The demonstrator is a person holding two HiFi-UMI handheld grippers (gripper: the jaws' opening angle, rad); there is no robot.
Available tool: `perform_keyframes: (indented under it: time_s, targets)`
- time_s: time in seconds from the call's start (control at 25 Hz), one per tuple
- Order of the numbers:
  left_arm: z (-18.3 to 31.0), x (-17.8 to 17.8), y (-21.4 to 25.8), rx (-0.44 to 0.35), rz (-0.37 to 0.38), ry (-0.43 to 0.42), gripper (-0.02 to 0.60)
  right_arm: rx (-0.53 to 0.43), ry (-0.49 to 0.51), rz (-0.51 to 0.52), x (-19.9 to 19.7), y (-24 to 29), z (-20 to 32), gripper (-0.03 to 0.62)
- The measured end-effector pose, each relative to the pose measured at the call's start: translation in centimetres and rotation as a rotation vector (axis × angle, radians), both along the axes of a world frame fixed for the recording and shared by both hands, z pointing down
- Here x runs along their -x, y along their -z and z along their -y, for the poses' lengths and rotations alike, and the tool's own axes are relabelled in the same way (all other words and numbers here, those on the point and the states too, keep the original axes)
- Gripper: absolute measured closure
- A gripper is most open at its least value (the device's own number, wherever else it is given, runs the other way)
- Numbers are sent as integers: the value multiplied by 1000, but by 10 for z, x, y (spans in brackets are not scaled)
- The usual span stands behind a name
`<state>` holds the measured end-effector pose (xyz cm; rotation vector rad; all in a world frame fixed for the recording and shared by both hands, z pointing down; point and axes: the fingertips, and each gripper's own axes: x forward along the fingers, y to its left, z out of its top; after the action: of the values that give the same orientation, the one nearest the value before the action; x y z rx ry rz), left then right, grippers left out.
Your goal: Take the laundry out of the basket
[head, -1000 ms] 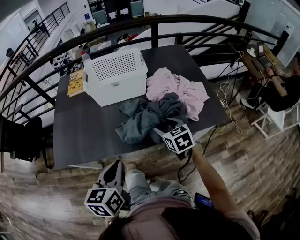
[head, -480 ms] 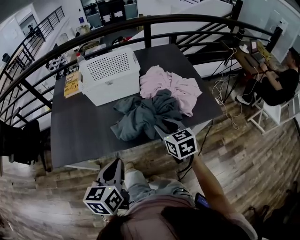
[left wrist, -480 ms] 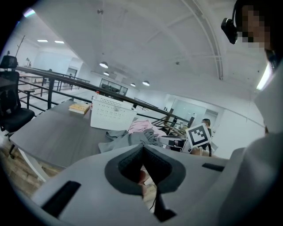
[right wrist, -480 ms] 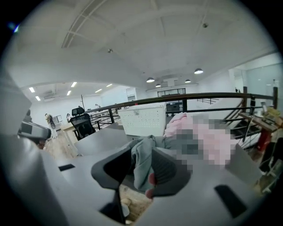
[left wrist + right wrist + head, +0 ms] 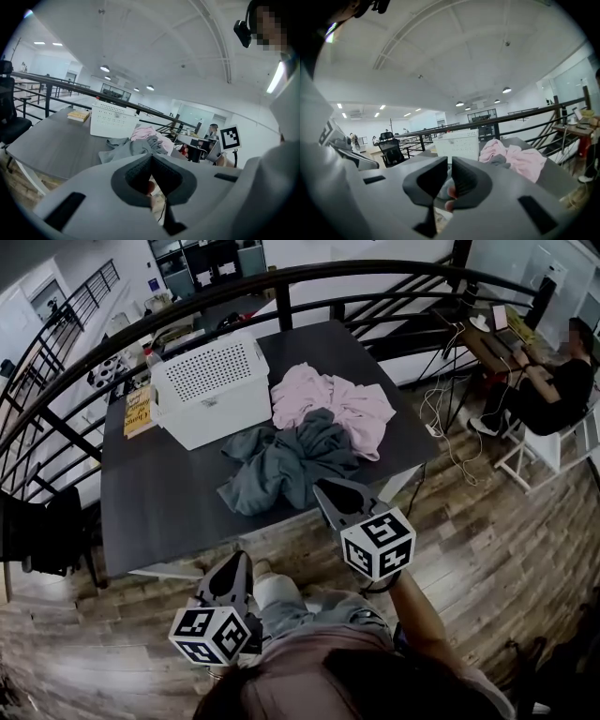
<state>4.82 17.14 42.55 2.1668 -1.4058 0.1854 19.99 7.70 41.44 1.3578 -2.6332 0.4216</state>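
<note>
The white perforated basket stands at the back of the dark table. Beside it lie a pink garment and a crumpled grey garment. My right gripper hangs above the table's front edge, just short of the grey garment. Its jaws have just been closing and now stand shut with nothing between them. My left gripper is low, in front of the table and over the floor, shut and empty. In both gripper views the basket and the pink garment lie ahead.
A yellow book lies at the table's back left, beside the basket. A black railing curves behind the table. A person sits at a desk on the right, with cables on the wooden floor. A black chair stands on the left.
My right gripper has lifted off the grey garment and drawn back toward me, its jaws closing empty. The clothes stay on the table. The left gripper has barely shifted.
</note>
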Motion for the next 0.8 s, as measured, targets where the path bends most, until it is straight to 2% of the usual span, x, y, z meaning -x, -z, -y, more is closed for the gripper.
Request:
perform_keyframes:
  time_s: [0.36, 0.8]
  targets:
    - [-6, -8, 0, -1, 0, -14, 584, -56, -54, 47, -13, 23, -39, 577]
    - [-15, 0, -6, 7, -5, 22, 584, -33, -168, 73, -39, 22, -57, 577]
